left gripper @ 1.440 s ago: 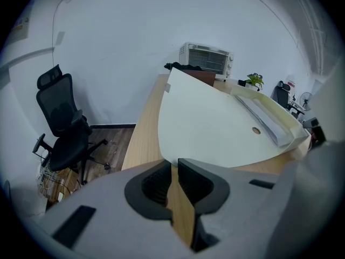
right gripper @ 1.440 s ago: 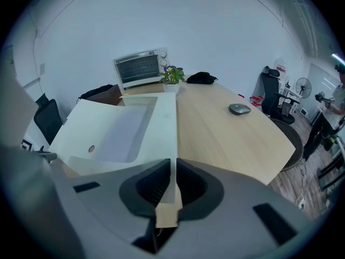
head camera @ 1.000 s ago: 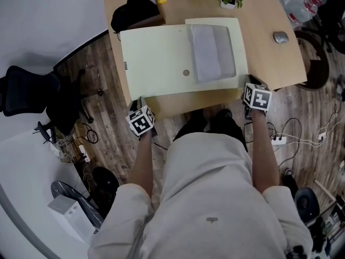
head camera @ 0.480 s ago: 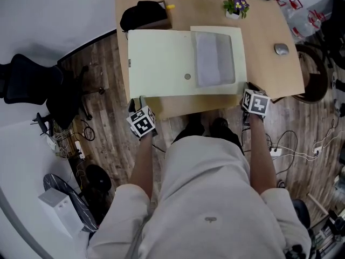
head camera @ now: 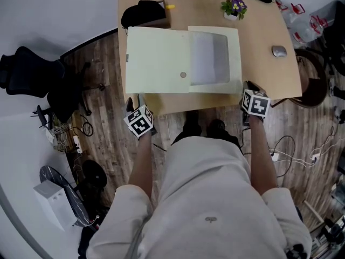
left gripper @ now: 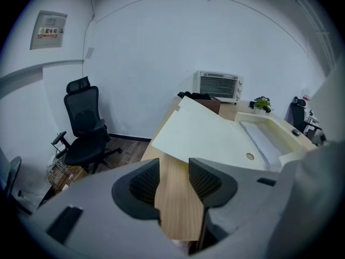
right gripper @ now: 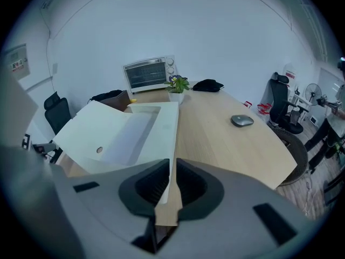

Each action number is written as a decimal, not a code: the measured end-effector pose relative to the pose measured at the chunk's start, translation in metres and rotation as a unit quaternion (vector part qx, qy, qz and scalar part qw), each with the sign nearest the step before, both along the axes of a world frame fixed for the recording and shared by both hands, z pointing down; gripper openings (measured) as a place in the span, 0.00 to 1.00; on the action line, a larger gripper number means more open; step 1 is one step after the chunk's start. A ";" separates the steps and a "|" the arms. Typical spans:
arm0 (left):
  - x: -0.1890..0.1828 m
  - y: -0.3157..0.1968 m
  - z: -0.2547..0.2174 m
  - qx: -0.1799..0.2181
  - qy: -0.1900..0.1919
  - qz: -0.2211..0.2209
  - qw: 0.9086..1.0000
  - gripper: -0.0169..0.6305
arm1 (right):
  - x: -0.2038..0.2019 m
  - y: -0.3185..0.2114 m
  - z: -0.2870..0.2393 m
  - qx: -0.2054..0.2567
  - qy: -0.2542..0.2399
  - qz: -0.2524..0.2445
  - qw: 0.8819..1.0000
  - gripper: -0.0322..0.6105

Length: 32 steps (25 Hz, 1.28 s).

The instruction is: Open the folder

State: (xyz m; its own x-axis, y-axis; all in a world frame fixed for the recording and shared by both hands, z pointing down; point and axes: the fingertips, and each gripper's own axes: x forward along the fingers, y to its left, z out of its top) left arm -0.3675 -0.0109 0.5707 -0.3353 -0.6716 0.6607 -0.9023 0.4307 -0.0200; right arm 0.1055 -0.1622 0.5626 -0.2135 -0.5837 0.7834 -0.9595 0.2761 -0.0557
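Observation:
The pale yellow folder (head camera: 156,61) lies open across the wooden table (head camera: 259,31). Its left cover (left gripper: 210,136) reaches past the table's left edge, and a grey sheet (head camera: 207,58) sits in its right half. My left gripper (head camera: 135,104) is just in front of the cover's near-left corner. Its jaws are opening, and in the left gripper view the left gripper (left gripper: 175,171) has only bare table between its pads. My right gripper (head camera: 249,88) is at the folder's near-right corner. In the right gripper view the right gripper (right gripper: 170,169) is shut on the folder's thin edge (right gripper: 168,139).
A grey mouse (head camera: 279,51) lies at the table's right side. At the back stand a small potted plant (head camera: 232,7), a black bag (head camera: 141,12) and a toaster oven (left gripper: 217,86). A black office chair (head camera: 32,74) is on the floor to the left, and cables (head camera: 291,144) lie to the right.
The left gripper has come away from the cover's near-left corner and risen a little. The right gripper has stayed at the near-right corner. The head view has shifted slightly.

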 end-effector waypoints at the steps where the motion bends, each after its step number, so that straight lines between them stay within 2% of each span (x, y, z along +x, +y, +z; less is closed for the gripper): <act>1: 0.005 0.002 -0.002 0.001 0.001 -0.001 1.000 0.27 | 0.001 0.000 -0.002 0.002 -0.002 -0.004 1.000 0.10; 7: 0.037 0.010 -0.014 0.014 0.009 -0.007 1.000 0.27 | 0.004 0.004 -0.016 0.015 -0.014 -0.035 0.999 0.10; 11: 0.066 0.007 -0.030 0.033 0.011 0.004 0.999 0.27 | 0.006 0.010 -0.027 0.026 -0.025 -0.058 0.998 0.10; 16: 0.111 -0.009 -0.058 0.052 0.004 0.051 0.997 0.27 | 0.008 0.018 -0.047 0.045 -0.041 -0.087 0.994 0.10; 21: 0.160 -0.025 -0.094 0.086 -0.002 0.097 0.992 0.27 | 0.013 0.026 -0.069 0.070 -0.059 -0.109 0.990 0.10; 32: 0.252 -0.036 -0.144 0.142 0.020 0.158 0.977 0.25 | 0.025 0.047 -0.115 0.124 -0.087 -0.146 0.977 0.10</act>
State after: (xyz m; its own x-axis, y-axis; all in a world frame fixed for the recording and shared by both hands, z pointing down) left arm -0.1156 -0.0473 0.4272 -0.0594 -0.8954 0.4413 -0.9887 0.1136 0.0974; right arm 0.1308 -0.1152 0.4481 -0.5179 -0.6455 0.5614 -0.8191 0.5633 -0.1080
